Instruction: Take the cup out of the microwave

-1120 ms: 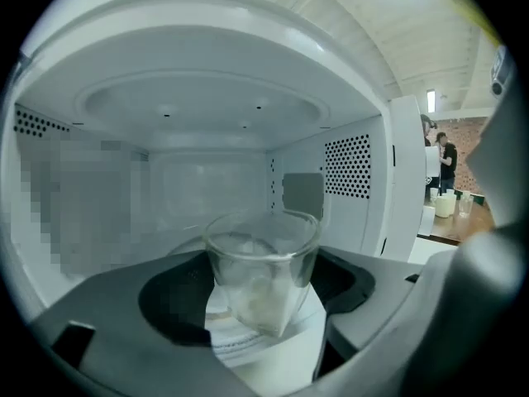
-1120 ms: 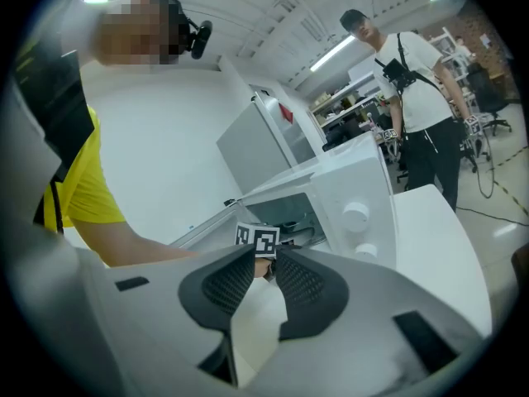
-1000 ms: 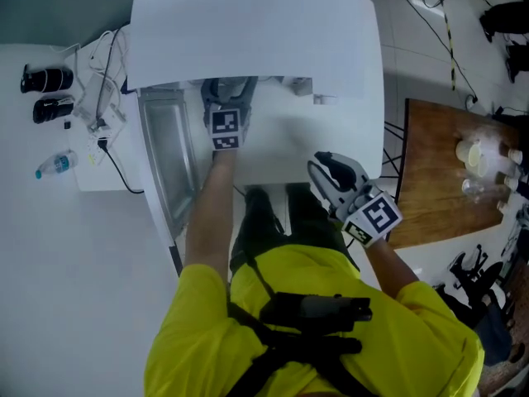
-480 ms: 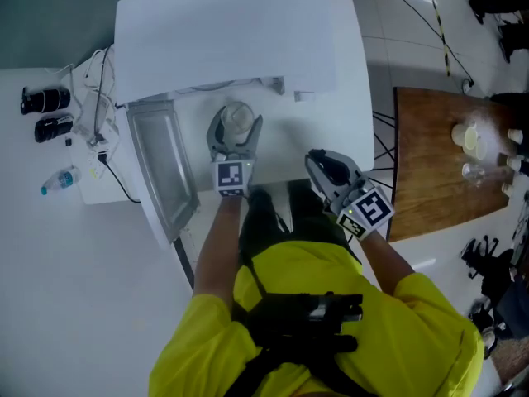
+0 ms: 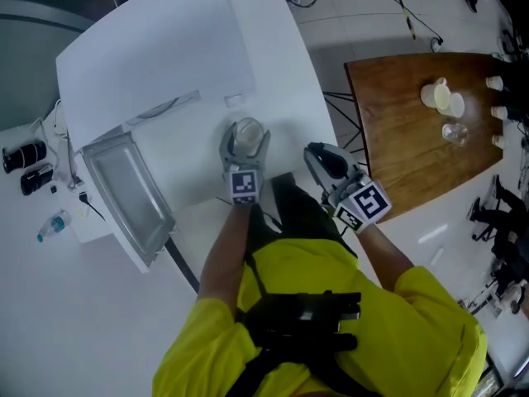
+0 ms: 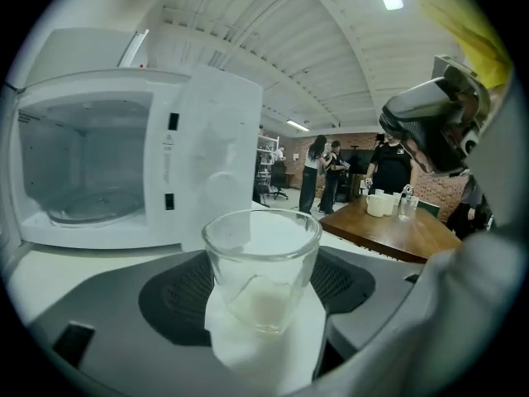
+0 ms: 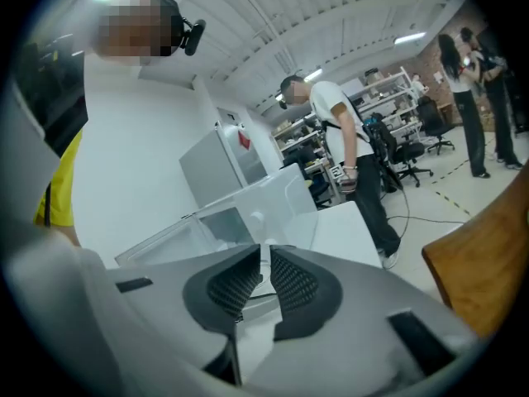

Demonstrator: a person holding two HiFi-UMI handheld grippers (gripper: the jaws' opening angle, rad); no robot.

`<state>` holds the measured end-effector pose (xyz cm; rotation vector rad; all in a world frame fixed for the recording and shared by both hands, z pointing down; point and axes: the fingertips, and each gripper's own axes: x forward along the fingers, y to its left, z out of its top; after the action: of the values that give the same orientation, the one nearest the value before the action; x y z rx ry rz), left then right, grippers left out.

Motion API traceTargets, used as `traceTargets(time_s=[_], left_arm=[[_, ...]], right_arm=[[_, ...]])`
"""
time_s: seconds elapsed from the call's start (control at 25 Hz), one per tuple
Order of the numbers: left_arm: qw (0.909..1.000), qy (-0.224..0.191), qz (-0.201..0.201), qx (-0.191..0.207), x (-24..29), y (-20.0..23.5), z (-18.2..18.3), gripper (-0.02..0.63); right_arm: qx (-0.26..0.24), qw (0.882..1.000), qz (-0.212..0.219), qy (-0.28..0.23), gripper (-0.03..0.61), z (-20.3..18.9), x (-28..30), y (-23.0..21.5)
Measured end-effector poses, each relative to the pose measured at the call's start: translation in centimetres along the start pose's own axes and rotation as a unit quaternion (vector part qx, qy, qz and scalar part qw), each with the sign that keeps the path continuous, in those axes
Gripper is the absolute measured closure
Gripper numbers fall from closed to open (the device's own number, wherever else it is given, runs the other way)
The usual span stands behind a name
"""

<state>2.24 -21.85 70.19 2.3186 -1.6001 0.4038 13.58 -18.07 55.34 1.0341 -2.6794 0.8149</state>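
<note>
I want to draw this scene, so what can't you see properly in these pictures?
- Cup, left gripper view: see-through glass over white, so whether anything is inside is unclear.
- Microwave inside, head view: hidden under its own top.
- Bottle label, head view: too small to read.
- Items on the wooden table, head view: too small to name.

Microwave point(image 5: 149, 64) at rear left of bench point(image 5: 285, 73), door point(image 5: 124, 197) swung open at its left front. Cup point(image 5: 245, 133) between fingers point(image 5: 225, 145) of left gripper point(image 5: 245, 139), outside microwave, before its opening, right of door. Right gripper point(image 5: 318, 154) just right of left gripper, apart from cup. Second bench point(image 5: 397, 139) farther right, well apart from microwave; mugs point(image 5: 438, 98) and glass point(image 5: 452, 131) on its far part. Bottle point(image 5: 51, 226) left of door.
</note>
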Motion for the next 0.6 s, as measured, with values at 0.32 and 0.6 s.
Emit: traceTargets(time_s=[0.32, 0.6], left_arm=[[0.9996, 0.022, -0.02, -0.001, 4.3, -4.3, -0.3, 0.263], [0.9988, 0.03, -0.024, 0.031, 4.8, -5.3, -1.0, 0.262]], right_arm=[[0.013, 0.997, -0.072, -0.019, 0.535, 0.3, -5.3, -5.1], [0.017, 0.996, -0.081, -0.02, 0.535, -0.1, -6.2, -5.0]])
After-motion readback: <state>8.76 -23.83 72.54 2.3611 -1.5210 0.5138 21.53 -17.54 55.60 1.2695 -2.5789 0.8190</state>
